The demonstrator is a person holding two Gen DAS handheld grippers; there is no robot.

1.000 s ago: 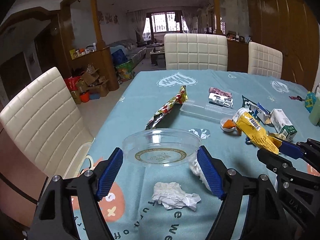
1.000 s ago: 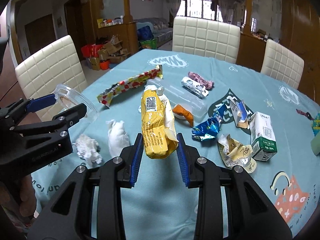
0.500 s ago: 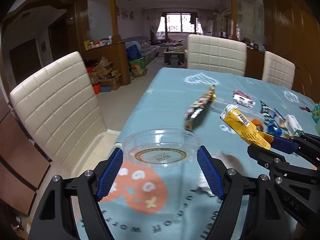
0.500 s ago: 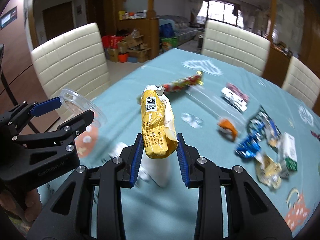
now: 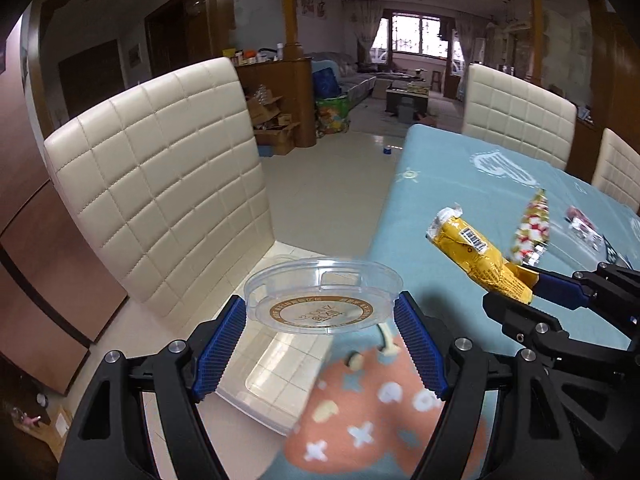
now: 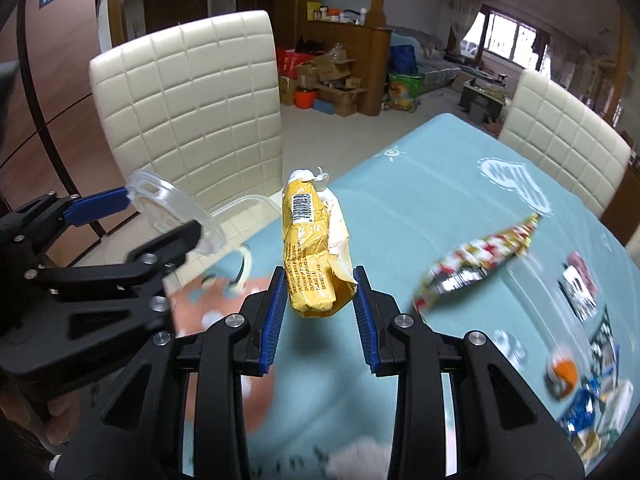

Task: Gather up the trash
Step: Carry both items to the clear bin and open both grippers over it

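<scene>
1. two views differ: only the left wrist view shows a clear bin [image 5: 260, 376] below the left gripper [image 5: 320, 340].
2. left gripper clamps clear lid [image 5: 324, 300]; right gripper [image 6: 318, 308], angled down over the table [image 6: 420, 220], clamps yellow wrapper [image 6: 314, 248].

A pale blue tablecloth [image 6: 420, 216] with white doodles and an orange patch covers the table. Beside it, a cream quilted chair [image 5: 160, 184]. Yellow wrapper [image 6: 314, 248], barcode printed; clear lid [image 5: 323, 294], gold ring.
</scene>
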